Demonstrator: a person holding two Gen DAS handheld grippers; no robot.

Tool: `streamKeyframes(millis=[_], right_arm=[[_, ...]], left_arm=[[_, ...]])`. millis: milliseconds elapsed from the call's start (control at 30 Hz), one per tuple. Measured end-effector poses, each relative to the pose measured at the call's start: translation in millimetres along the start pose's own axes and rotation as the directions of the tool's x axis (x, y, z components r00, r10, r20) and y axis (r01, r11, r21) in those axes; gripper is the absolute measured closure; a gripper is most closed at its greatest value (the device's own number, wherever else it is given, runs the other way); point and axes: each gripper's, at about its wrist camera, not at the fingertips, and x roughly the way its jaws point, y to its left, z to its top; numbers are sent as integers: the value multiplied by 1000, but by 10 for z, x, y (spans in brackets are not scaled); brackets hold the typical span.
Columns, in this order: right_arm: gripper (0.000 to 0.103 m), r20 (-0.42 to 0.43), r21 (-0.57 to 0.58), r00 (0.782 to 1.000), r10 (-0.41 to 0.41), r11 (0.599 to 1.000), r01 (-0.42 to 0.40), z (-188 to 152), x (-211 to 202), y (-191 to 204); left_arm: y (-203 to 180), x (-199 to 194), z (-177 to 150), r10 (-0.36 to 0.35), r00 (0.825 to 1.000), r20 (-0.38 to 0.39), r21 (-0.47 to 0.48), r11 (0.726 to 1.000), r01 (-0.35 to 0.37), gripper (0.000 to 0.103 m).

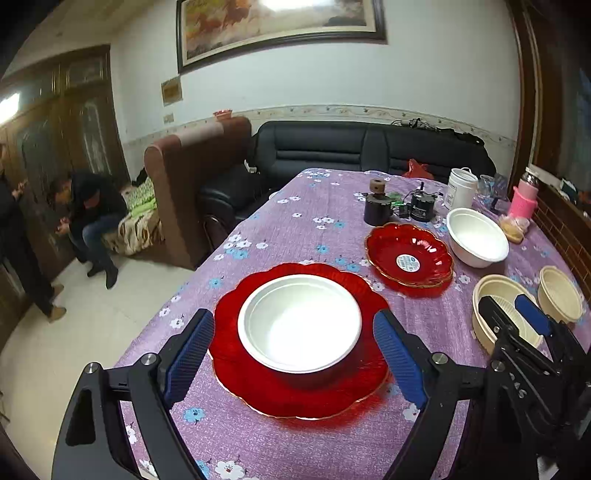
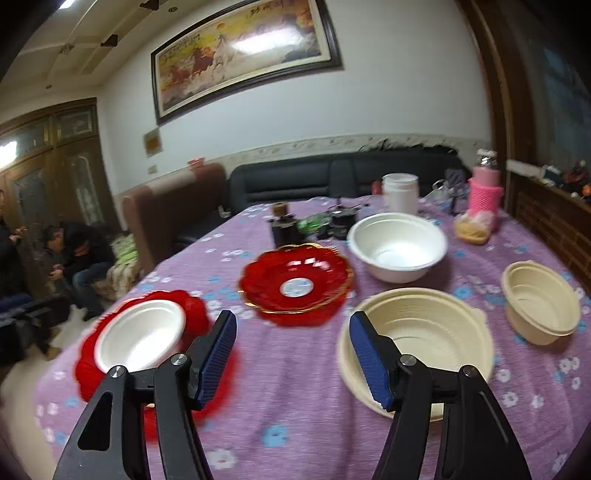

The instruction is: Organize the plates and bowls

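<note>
Indoor artificial light, moderately bright, falls from above. It bounces as white glare off the glass of the framed painting in both views, and a ceiling lamp glows at the far left of the right wrist view. The white bowl on the near red plate is almost blown out, throwing a soft shadow on its near side. The left wrist view is fairly sharp; the right wrist view is smeared by motion blur, worst on the red plates. Fisheye bending curves the walls, and corners fall to black.
</note>
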Motion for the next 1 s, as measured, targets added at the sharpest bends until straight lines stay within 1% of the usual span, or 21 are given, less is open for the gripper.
streamKeyframes(millis=[67,100,133,200,267,367,567,667,900,1000], right_arm=[[34,13,3,999,-34,999,34,-40,33,-52],[34,11,13,998,-59,998,59,-69,62,-96],[34,2,23,998,-68,997,68,-87,88,-130],[34,-16,51,998,-61,997,62,-86,123,-205],[34,-7,51,997,-75,996,75,-84,101,-209],[34,-10,49,997,-70,996,71,-100,93,-203],[33,-9,11,997,-75,997,75,-134,87,-114],[31,-16,-6,997,-75,997,75,-149,95,-73],[30,-24,-29,998,-66,997,65,-177,99,-19],[29,-48,-34,997,-54,998,53,-194,132,4]], left_arm=[[-73,-15,-18,-7,1000,-4,10,1000,7,15],[-101,-15,-29,-13,1000,-10,13,1000,13,15],[-121,-3,-35,-19,1000,-16,18,1000,19,15],[-159,5,-51,-24,999,-26,24,999,25,15],[-178,4,-64,-28,999,-31,24,999,28,15],[-190,19,-75,-33,999,-39,22,999,34,15],[-179,70,-118,-41,997,-58,13,999,42,15],[-149,100,-135,-55,996,-70,-1,998,55,15],[-87,120,-142,-89,992,-85,-42,995,86,15],[-84,122,-120,-103,990,-101,-36,994,100,15]])
